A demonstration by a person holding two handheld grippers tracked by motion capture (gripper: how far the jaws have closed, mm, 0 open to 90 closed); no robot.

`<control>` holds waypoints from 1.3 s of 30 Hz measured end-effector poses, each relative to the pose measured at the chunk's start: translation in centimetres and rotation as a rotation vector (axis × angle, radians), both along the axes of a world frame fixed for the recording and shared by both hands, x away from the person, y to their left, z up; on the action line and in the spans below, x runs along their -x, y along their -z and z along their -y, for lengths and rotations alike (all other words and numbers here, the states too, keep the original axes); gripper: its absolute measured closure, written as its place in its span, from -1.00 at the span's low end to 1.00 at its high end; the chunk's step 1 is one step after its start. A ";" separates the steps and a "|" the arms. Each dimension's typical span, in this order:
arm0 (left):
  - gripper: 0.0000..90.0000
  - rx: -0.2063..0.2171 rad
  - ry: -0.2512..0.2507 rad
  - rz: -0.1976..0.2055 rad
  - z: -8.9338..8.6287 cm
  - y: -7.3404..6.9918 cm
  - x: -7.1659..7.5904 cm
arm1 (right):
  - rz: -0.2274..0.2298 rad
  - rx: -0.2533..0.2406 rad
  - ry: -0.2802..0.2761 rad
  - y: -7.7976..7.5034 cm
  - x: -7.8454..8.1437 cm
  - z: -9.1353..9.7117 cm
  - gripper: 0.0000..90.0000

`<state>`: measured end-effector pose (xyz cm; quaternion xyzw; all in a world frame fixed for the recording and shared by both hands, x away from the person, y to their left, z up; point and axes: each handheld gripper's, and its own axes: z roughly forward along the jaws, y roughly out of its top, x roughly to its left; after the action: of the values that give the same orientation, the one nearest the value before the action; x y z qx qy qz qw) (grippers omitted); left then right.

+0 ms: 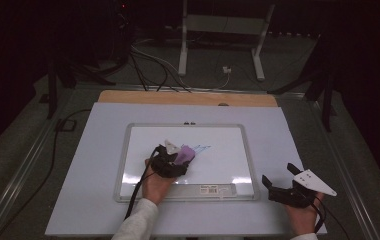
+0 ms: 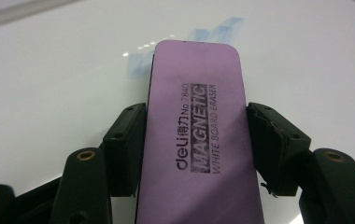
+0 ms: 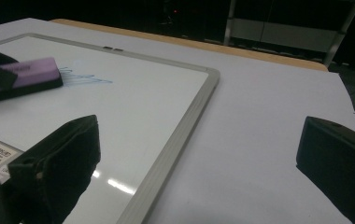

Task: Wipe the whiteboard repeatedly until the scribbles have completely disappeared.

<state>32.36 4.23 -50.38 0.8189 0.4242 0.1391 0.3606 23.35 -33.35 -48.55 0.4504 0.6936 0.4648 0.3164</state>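
Item 1. Whiteboard: white panel in a pale grey frame, lying flat at the middle of the desk. Taken as landmark for all entries below. A barcode label sits on its near frame edge.

Item 2. Eraser: purple, rectangular with rounded corners, printed "deli No 7840 MAGNETIC WHITE BOARD ERASER". Location: on the whiteboard's surface, slightly left of its centre, long axis pointing toward the board's far side.

Item 3. Blue marker strokes: faint zigzag lines on the whiteboard, just beyond the eraser's far end and extending to its right.

Item 4. Left claw: over the whiteboard's middle, held by the person's left hand. Jaws partly closed, one pad pressed to each long side of the eraser; firm hold on it.

Item 5. Right claw: off the whiteboard, beside its near right corner, above the bare desk, held by the person's right hand. Jaws spread wide, nothing between them.

Item 6. Metal stand: on the floor, well beyond the whiteboard's far edge.
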 end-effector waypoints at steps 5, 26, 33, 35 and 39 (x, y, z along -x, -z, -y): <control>-0.07 -0.001 0.015 0.009 0.4 0.0 0.0 | 0.000 0.000 0.001 0.0 0.1 0.0 -1.00; -0.07 -0.029 -0.169 -0.005 -2.4 -0.1 -2.2 | -0.002 0.001 0.001 0.0 0.0 0.0 -1.00; -0.07 -0.015 -0.031 -0.007 1.1 -0.1 -0.5 | -0.002 -0.002 0.002 0.0 0.0 0.1 -1.00; -0.07 -0.018 -0.026 -0.004 1.1 -0.1 -0.5 | -0.002 -0.001 0.002 0.0 0.1 0.1 -1.00; -0.07 -0.027 -0.052 0.002 0.2 -0.1 -1.0 | -0.002 -0.004 0.006 0.0 0.1 0.1 -1.00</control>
<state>33.37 4.04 -50.25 0.8123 0.4431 0.1547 0.3464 23.26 -33.47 -48.51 0.4534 0.6916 0.4648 0.3163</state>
